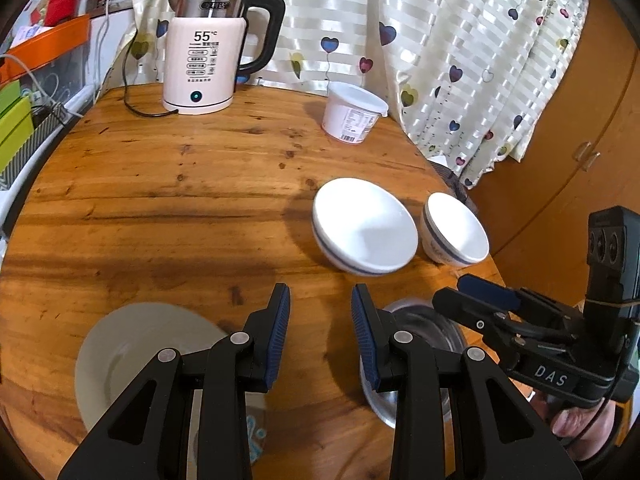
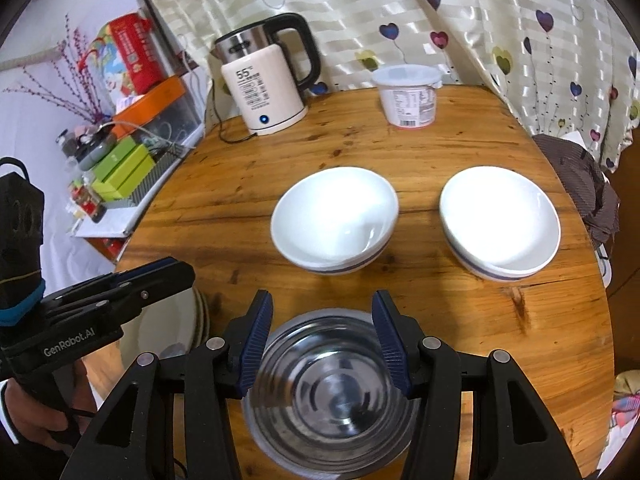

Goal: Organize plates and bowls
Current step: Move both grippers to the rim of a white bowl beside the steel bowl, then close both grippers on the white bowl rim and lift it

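Note:
Two white bowls with a blue band stand side by side on the round wooden table (image 2: 460,320): one (image 2: 334,218) in the middle, the other (image 2: 500,222) to its right. A steel bowl (image 2: 336,384) sits near the front edge, and my right gripper (image 2: 322,320) hovers open just above it, its pads clear of the rim. To the left my left gripper (image 1: 320,312) is open over bare wood, between a white plate (image 1: 132,360) and the steel bowl (image 1: 424,328). The left view also shows the right gripper (image 1: 452,292) beside it.
A cream electric kettle (image 1: 200,64) with its cord and a white lidded tub (image 1: 352,114) stand at the back of the table. A heart-print curtain (image 1: 400,20) hangs behind. Boxes and clutter (image 2: 120,148) fill the shelf to the left. The table's edge curves close on the right.

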A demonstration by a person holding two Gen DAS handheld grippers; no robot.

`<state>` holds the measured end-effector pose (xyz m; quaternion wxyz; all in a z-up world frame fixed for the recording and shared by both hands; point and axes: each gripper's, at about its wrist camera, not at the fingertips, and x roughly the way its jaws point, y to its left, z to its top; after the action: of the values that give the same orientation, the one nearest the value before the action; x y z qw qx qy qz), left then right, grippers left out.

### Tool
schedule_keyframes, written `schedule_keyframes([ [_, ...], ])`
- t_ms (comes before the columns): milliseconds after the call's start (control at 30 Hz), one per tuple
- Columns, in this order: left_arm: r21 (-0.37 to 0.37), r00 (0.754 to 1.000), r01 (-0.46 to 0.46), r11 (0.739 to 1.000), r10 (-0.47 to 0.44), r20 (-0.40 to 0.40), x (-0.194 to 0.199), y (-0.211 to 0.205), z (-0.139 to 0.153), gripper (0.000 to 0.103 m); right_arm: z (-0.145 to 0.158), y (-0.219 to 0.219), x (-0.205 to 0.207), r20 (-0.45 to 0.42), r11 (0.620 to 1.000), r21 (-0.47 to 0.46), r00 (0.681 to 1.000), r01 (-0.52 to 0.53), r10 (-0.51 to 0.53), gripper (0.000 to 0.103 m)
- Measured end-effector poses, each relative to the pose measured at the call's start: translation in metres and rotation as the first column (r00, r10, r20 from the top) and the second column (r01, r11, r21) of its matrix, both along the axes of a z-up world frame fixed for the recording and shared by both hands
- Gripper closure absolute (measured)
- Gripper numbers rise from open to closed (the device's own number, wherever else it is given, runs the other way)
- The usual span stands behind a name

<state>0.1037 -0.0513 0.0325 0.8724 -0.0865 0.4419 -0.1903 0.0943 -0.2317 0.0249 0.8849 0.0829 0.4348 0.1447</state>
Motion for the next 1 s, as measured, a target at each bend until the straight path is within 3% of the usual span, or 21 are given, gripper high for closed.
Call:
schedule_keyframes([
  [233,-0.004,1.0,0.006,1.0,-0.006,-0.018,0.019,-0.014,-0.004,0.07,-0.005,-0.015,0.014,-0.006,0.999,0.011,0.999,0.036,-0.036,0.055],
  [500,-0.014,0.999,0.002,1.0,-0.002,-0.044,0.04,-0.025,-0.014,0.07,-0.015,-0.021,0.033,-0.031,0.998,0.031,0.998,0.049,-0.048,0.069],
  [1000,-0.021,0.997,-0.022,1.0,0.021,-0.075,0.067,-0.034,-0.032,0.07,-0.026,-0.024,0.065,-0.05,0.997,0.052,0.997,0.06,-0.057,0.077],
])
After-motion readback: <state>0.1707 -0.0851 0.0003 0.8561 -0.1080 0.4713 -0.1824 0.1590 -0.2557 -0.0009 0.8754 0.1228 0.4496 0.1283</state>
